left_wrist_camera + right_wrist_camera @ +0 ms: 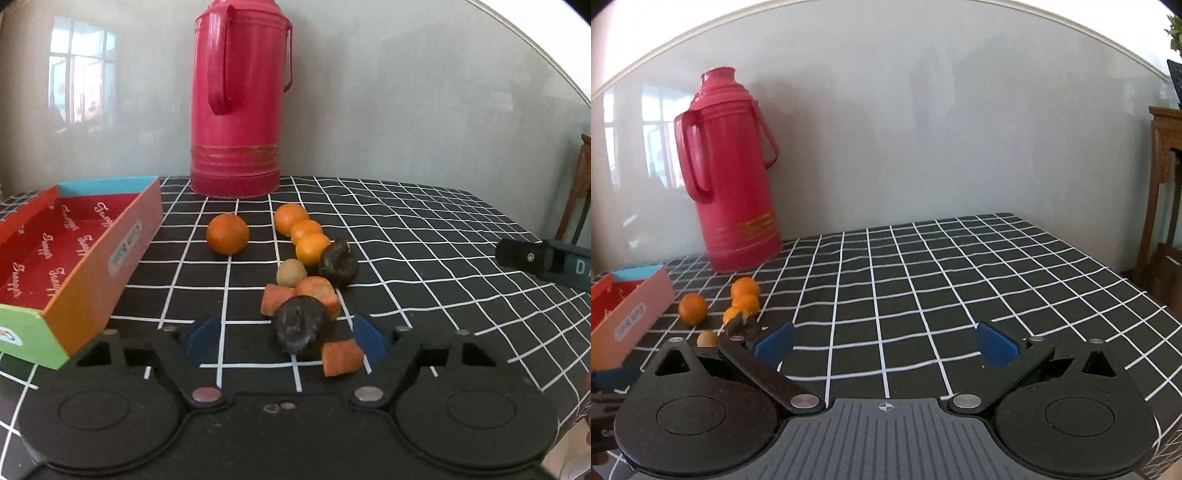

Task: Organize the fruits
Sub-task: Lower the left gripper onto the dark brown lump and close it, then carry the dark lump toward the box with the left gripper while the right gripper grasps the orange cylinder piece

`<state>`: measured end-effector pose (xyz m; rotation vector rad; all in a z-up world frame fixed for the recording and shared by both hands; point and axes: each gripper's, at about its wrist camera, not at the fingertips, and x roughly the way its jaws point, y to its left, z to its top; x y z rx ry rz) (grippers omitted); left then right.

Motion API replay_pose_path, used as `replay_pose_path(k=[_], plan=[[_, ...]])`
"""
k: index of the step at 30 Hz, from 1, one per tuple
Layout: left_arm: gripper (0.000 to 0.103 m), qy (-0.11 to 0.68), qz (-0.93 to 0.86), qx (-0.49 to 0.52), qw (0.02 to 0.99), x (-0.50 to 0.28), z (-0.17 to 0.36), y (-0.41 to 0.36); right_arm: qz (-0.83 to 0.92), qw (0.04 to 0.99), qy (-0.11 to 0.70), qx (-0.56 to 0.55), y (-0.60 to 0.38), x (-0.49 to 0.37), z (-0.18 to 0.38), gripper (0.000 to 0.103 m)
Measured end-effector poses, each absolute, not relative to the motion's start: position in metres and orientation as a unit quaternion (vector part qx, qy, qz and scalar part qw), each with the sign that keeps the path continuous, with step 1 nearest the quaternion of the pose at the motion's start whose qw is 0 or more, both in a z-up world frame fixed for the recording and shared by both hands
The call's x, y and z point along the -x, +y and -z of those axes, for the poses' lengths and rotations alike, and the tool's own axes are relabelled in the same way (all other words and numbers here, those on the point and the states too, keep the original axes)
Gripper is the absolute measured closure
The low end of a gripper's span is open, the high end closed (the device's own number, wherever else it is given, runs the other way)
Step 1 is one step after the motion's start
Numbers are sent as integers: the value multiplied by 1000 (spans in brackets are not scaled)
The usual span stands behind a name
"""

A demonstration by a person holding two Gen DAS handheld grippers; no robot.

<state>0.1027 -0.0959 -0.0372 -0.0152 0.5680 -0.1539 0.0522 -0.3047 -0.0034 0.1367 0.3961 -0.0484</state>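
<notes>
In the left wrist view my left gripper [286,336] is open. A dark wrinkled fruit [300,325] lies between its blue fingers, with an orange chunk [341,357] beside it. Behind lie more orange chunks [318,290], a tan ball [291,272], a second dark fruit [338,263], three small oranges in a row [304,230] and a lone orange [227,234]. An open red box [74,251] stands to the left. My right gripper [885,341] is open and empty over the cloth, right of the fruits [744,306].
A tall pink thermos [238,99] stands at the back against the wall, also in the right wrist view [733,173]. The black grid tablecloth [960,280] covers the table. Wooden furniture [1163,184] stands past the table's right edge.
</notes>
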Motion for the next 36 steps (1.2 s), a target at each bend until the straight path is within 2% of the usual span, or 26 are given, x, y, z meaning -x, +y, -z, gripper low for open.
replay_pose_path(k=[4,5,6,7,19,26,30,32,34,35,36], plan=[[52,294,76,16,952,-113,42,-97,20,978,197,-58,-301,-52,3,0],[58,296,78,16,952,-115,43,-98,19,978,198,-54,-299,-53,4,0],[70,298,83,17,951,-117,43,-98,18,978,199,-51,-298,-54,4,0],[75,300,90,19,949,-118,43,-99,18,978,200,-47,-297,-56,4,0],[75,273,81,17,958,-106,27,-75,20,970,237,-41,-280,-69,13,0],[75,202,20,12,979,-90,0,-21,-17,972,231,-33,-233,-67,11,0],[75,195,-41,21,980,-101,-2,21,-46,974,220,-20,-202,-72,11,0],[62,197,-63,34,978,-104,0,37,-64,975,215,-8,-189,-71,11,0],[19,182,-77,52,979,-99,-3,50,-77,974,211,2,-180,-70,12,0],[14,167,-88,54,981,-93,-5,52,-89,974,210,0,-177,-68,12,0],[13,157,-94,52,982,-89,-7,52,-89,974,210,0,-177,-68,12,0]])
